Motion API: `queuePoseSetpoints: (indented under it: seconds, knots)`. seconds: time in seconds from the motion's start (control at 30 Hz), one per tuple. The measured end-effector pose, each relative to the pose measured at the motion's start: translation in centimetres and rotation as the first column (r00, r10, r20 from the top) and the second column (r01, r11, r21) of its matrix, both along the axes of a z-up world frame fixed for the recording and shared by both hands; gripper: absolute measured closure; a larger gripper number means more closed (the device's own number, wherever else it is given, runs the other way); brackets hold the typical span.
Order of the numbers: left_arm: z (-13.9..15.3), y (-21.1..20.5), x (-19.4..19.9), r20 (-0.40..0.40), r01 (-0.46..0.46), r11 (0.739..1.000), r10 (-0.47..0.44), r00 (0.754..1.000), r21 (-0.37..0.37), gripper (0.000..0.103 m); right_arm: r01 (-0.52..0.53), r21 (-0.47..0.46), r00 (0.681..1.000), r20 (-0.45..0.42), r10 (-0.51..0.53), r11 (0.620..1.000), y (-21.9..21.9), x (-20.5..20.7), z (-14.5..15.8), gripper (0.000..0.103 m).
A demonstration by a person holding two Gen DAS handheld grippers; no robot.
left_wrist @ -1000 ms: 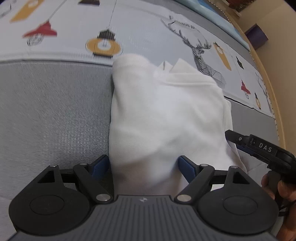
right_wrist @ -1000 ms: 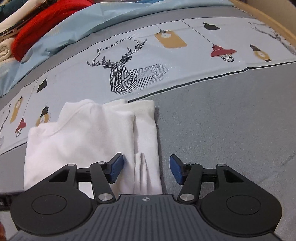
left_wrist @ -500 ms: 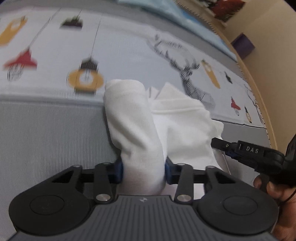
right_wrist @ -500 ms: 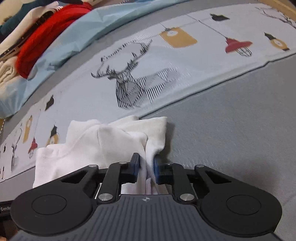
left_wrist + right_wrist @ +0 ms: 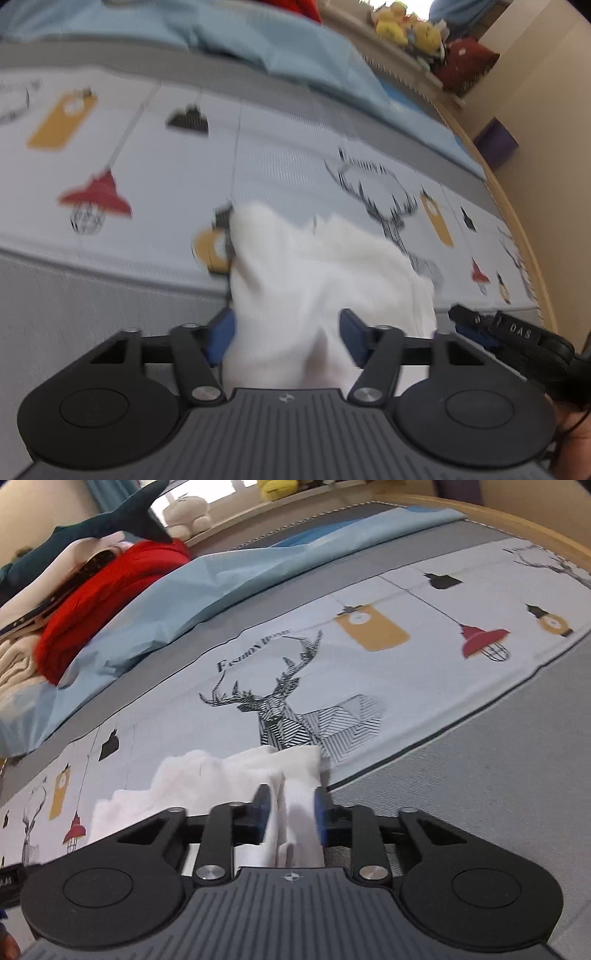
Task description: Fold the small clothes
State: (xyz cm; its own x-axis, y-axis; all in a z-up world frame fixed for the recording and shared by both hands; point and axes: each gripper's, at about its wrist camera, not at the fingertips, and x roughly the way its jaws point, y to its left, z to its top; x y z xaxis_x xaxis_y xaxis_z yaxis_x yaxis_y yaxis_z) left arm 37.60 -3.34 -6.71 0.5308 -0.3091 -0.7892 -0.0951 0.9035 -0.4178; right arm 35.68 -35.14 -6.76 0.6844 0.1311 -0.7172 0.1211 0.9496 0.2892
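A white garment [image 5: 325, 266], folded and bunched, lies on the printed bed cover [image 5: 166, 177]. Its near edge stands between the blue pads of my left gripper [image 5: 288, 334], whose jaws are opening; the right pad's face shows bare beside the cloth. In the right wrist view the garment [image 5: 207, 779] has its right-hand fold pinched between the pads of my right gripper [image 5: 291, 812]. Those jaws are also opening, but the cloth still fills the gap. A finger [image 5: 480, 325] of the right gripper shows at the garment's right side.
A light blue sheet [image 5: 221, 583] and a pile of red and cream clothes [image 5: 110, 598] lie at the back. Plush toys [image 5: 406, 26] sit on a ledge behind. The wooden bed edge [image 5: 517, 221] runs along the right. A hand [image 5: 576, 443] holds the right gripper.
Both grippers closed on the garment's near edge, lifted and pushed it forward so it bunched up. Since half a second ago both sets of pads stand wider apart.
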Motion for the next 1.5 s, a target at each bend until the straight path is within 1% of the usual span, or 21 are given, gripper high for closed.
queuePoseSetpoints:
  seconds: [0.03,0.07,0.13,0.27,0.37,0.53,0.6,0.63,0.67,0.7,0.73,0.8,0.93,1.03,1.17,1.27,1.33,1.37,1.4,1.43,1.5]
  knots:
    - [-0.3,-0.1,0.1,-0.016,0.018,1.000,-0.018,1.000,-0.005,0.031,-0.001,0.006,1.000,-0.004,0.001,1.000,-0.2,-0.2,0.2,0.068]
    - [-0.5,-0.2,0.0,-0.031,0.027,1.000,-0.027,0.999,0.004,0.031,-0.011,0.017,1.000,-0.015,0.011,1.000,-0.4,-0.5,0.3,0.060]
    - [-0.8,-0.2,-0.4,-0.048,0.040,0.999,-0.039,0.998,0.025,0.031,-0.040,0.020,0.998,-0.055,0.041,0.999,-0.4,-1.1,0.1,0.052]
    - [-0.3,-0.1,-1.5,-0.038,0.037,0.998,-0.036,0.999,0.044,0.031,-0.081,-0.047,0.989,-0.127,0.074,0.996,-0.3,-2.1,-0.3,0.052]
    - [0.5,-0.2,-2.3,-0.024,0.041,0.997,-0.040,0.999,0.060,0.031,-0.091,-0.071,0.989,-0.125,0.082,0.993,-0.4,-3.1,0.2,0.052]
    - [1.3,-0.9,-3.8,-0.016,0.086,0.993,-0.085,0.996,0.083,0.031,-0.148,-0.057,0.981,-0.134,0.139,0.987,-0.2,-4.7,0.8,0.052]
    - [0.4,-1.4,-4.2,-0.052,0.126,0.985,-0.121,0.991,0.116,0.031,-0.199,-0.110,0.969,-0.171,0.179,0.974,0.6,-5.2,0.2,0.052]
    - [-0.6,-1.8,-4.4,-0.105,0.154,0.975,-0.138,0.985,0.162,0.031,-0.207,-0.155,0.965,-0.192,0.176,0.966,0.9,-5.4,-0.2,0.052]
    - [-1.9,-2.2,-4.6,-0.178,0.191,0.955,-0.152,0.972,0.226,0.030,-0.210,-0.210,0.960,-0.229,0.161,0.955,1.0,-5.5,-0.8,0.052]
    - [-2.6,-2.4,-5.0,-0.211,0.211,0.942,-0.158,0.965,0.259,0.024,-0.206,-0.227,0.956,-0.255,0.146,0.952,0.9,-5.5,-1.2,0.052]
    - [-2.7,-2.3,-5.3,-0.203,0.201,0.942,-0.149,0.968,0.268,0.023,-0.199,-0.221,0.950,-0.281,0.133,0.955,0.6,-5.6,-1.6,0.052]
    - [-1.7,-2.0,-5.7,-0.179,0.176,0.948,-0.131,0.975,0.266,0.024,-0.175,-0.201,0.951,-0.288,0.113,0.964,0.0,-5.8,-1.5,0.053]
    - [1.2,-1.2,-7.5,-0.057,0.115,0.949,-0.102,0.993,0.294,0.022,-0.150,-0.218,0.975,-0.194,0.108,0.964,-0.3,-6.8,1.1,0.053]
    - [2.9,0.0,-8.9,-0.040,0.095,0.963,-0.088,0.995,0.253,0.022,-0.137,-0.233,0.987,-0.111,0.114,0.963,-0.4,-8.1,3.5,0.053]
    - [6.9,2.1,-12.0,0.070,0.006,0.964,-0.025,0.997,0.265,0.019,-0.106,-0.203,0.994,0.008,0.110,0.973,-1.0,-10.5,7.7,0.052]
    - [9.3,2.8,-14.5,0.142,-0.062,0.964,0.026,0.990,0.260,0.017,-0.116,-0.184,0.985,0.106,0.137,0.976,-1.0,-13.5,10.8,0.052]
    - [10.1,2.8,-16.8,0.179,-0.090,0.962,0.044,0.983,0.259,0.017,-0.144,-0.199,0.971,0.159,0.177,0.969,-0.5,-15.9,12.0,0.050]
    - [10.2,2.6,-17.8,0.193,-0.100,0.958,0.048,0.980,0.269,0.016,-0.157,-0.210,0.964,0.180,0.196,0.965,-0.3,-17.2,12.3,0.049]
    - [10.0,2.2,-19.2,0.209,-0.113,0.953,0.054,0.977,0.281,0.012,-0.165,-0.219,0.958,0.197,0.209,0.962,-0.1,-18.4,12.3,0.048]
    - [9.9,1.9,-20.1,0.213,-0.142,0.949,0.083,0.974,0.283,0.009,-0.169,-0.227,0.953,0.211,0.218,0.959,0.1,-19.5,12.2,0.046]
    - [10.3,1.0,-21.5,0.217,-0.173,0.953,0.120,0.969,0.247,0.009,-0.165,-0.231,0.949,0.228,0.218,0.959,0.4,-21.9,11.2,0.046]
